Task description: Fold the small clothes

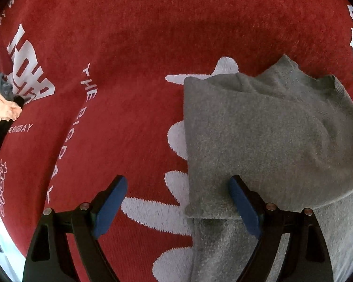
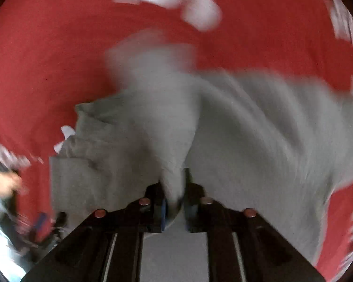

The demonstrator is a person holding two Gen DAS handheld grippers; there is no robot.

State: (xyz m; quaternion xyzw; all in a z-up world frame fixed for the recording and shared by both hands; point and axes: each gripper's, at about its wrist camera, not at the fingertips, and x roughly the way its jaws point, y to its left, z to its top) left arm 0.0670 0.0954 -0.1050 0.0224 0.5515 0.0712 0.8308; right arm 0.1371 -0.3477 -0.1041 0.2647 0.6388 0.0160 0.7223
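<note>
A grey garment (image 1: pixel 258 129) lies partly folded on the red cloth, its upper layer doubled over with a straight left edge. My left gripper (image 1: pixel 176 183) stands open just above it. Its right blue pad (image 1: pixel 241 202) is over the garment's lower left corner and its left pad (image 1: pixel 110 204) is over the red cloth. In the blurred right wrist view, my right gripper (image 2: pixel 174 188) is shut on a raised fold of the grey garment (image 2: pixel 247 129), and the fabric rises in a ridge between the narrow jaws.
The red cloth (image 1: pixel 129 47) with white lettering and shapes covers the whole surface. A heap of peach, grey and black clothes (image 1: pixel 2 103) lies at the left edge. A blurred hand (image 2: pixel 4 181) shows at the left of the right wrist view.
</note>
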